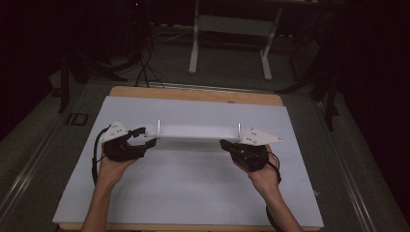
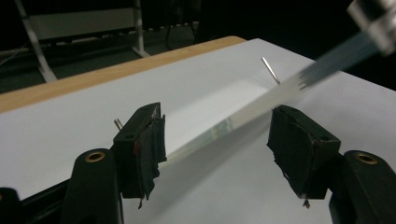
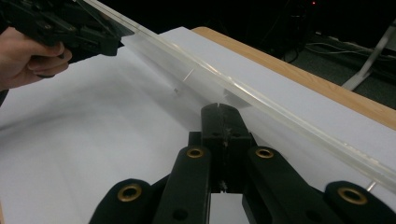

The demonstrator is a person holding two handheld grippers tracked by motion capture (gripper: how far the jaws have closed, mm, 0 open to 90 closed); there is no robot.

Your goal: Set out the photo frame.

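A long clear plastic bar (image 1: 198, 131) lies across the middle of the white sheet (image 1: 193, 188), with a thin metal pin (image 1: 158, 126) upright at each end. My left gripper (image 1: 147, 137) is at the bar's left end. In the left gripper view the jaws stand wide apart (image 2: 217, 116), and the blurred clear bar (image 2: 252, 109) runs between them without touching either pad. My right gripper (image 1: 223, 143) is at the bar's right end, its jaws pressed together (image 3: 219, 106). Their tips reach the near edge of the bar (image 3: 261, 100); whether they pinch it I cannot tell.
The white sheet covers a wooden tabletop (image 1: 193, 93) whose far edge shows as a tan strip. Beyond it stand a white metal frame (image 1: 232, 29) and dark stands with cables on a grey floor. The person's left hand (image 3: 28, 56) appears in the right gripper view.
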